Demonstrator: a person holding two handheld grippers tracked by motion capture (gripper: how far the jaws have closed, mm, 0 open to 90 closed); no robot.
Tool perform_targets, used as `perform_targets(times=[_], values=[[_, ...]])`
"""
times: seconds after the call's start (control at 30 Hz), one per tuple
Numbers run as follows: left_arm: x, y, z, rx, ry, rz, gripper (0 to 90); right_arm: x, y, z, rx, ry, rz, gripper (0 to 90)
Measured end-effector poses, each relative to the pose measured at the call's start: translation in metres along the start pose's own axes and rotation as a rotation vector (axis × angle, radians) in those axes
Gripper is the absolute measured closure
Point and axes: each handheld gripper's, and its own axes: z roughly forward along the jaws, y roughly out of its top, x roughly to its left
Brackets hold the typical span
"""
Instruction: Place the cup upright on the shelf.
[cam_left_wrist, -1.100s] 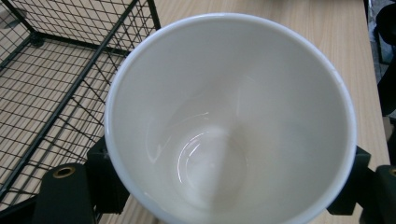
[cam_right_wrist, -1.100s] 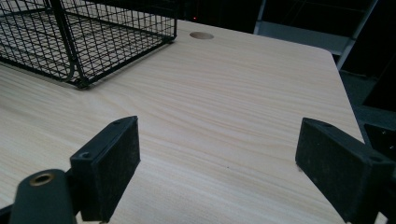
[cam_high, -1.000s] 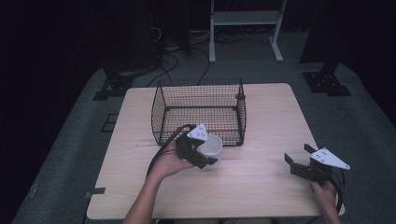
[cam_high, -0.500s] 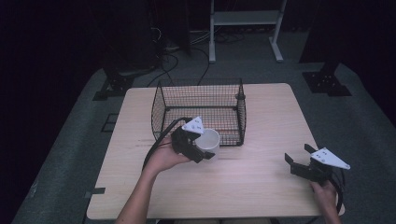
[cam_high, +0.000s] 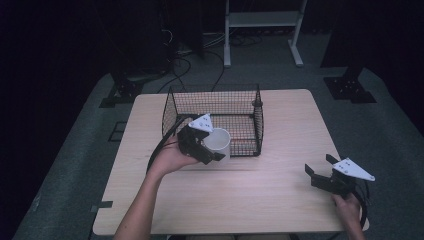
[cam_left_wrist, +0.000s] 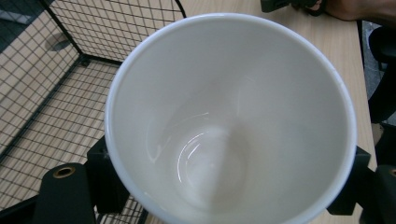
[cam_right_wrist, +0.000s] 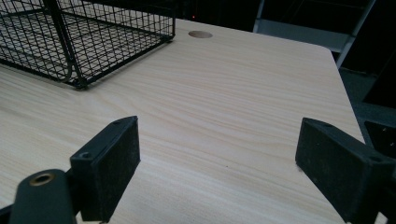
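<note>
A white cup (cam_high: 218, 144) is held in my left gripper (cam_high: 207, 150), which is shut on it just above the front wall of the black wire basket (cam_high: 215, 100). In the left gripper view the cup (cam_left_wrist: 229, 116) shows its bare inside, with basket mesh (cam_left_wrist: 51, 88) behind it and the jaws pressing its sides. My right gripper (cam_high: 320, 172) rests low at the table's front right, open, with nothing between its jaws. Its own view shows the open gripper (cam_right_wrist: 224, 163) over bare wood and the basket's corner (cam_right_wrist: 79, 42) at the upper left.
The light wooden table (cam_high: 280, 200) has a small round hole (cam_right_wrist: 200, 34) near its far edge. Dark floor, cables and a white metal stand (cam_high: 260, 25) lie beyond the table. Bare wood lies between the basket and the right gripper.
My left gripper has carried the cup away from the person and a little up, from the table in front of the basket to the basket's front wall. The right gripper has stayed put.
</note>
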Motion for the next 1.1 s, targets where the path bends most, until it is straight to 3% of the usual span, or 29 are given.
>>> perform_targets(times=[0.5, 1.1], values=[[0.021, 0.017, -0.022, -0.001, 0.019, -0.003, 21.1, 0.000, 0.000, 0.000, 0.003, -0.005, 0.005, 13.1], [0.050, 0.025, -0.029, 0.004, 0.031, -0.025, 21.1, -0.001, 0.000, 0.000, 0.002, -0.005, 0.010, 13.1]])
